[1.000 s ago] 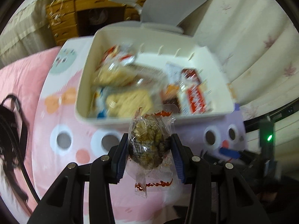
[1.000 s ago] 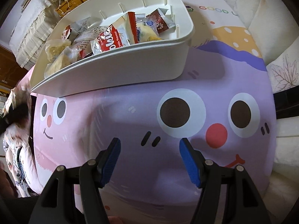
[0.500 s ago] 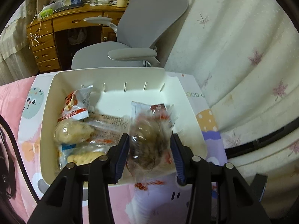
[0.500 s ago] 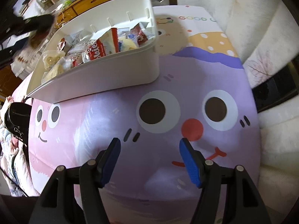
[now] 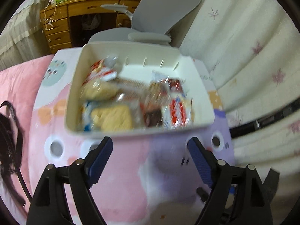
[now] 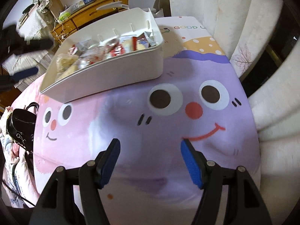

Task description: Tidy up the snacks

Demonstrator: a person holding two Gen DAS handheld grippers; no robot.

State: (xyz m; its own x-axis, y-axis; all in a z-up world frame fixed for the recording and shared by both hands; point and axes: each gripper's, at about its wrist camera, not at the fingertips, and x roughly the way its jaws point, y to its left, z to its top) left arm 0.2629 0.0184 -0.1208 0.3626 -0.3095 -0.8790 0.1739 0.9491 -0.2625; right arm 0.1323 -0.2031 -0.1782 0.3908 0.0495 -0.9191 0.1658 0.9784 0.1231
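Observation:
A white plastic bin (image 5: 189, 129) stands on a cartoon-face mat and holds several wrapped snacks. A clear-wrapped brown snack (image 5: 156, 91) lies in its right half beside a red-and-white packet (image 5: 177, 111); pale biscuit packs (image 5: 112, 119) lie on the left. My left gripper (image 5: 150, 159) is open and empty, just in front of the bin's near wall. The bin (image 6: 116, 76) also shows in the right wrist view, far left. My right gripper (image 6: 150, 161) is open and empty over the purple part of the mat (image 6: 168, 131).
A black bag with straps (image 6: 20, 125) lies at the mat's left edge. A grey office chair (image 5: 150, 18) and a wooden desk (image 5: 75, 18) stand behind the bin. Cream cushions (image 5: 253, 56) rise along the right side.
My left gripper carried the clear-wrapped snack over the bin, opened and dropped it in, then pulled back toward the near wall. My right gripper rose and drew back slightly, still open.

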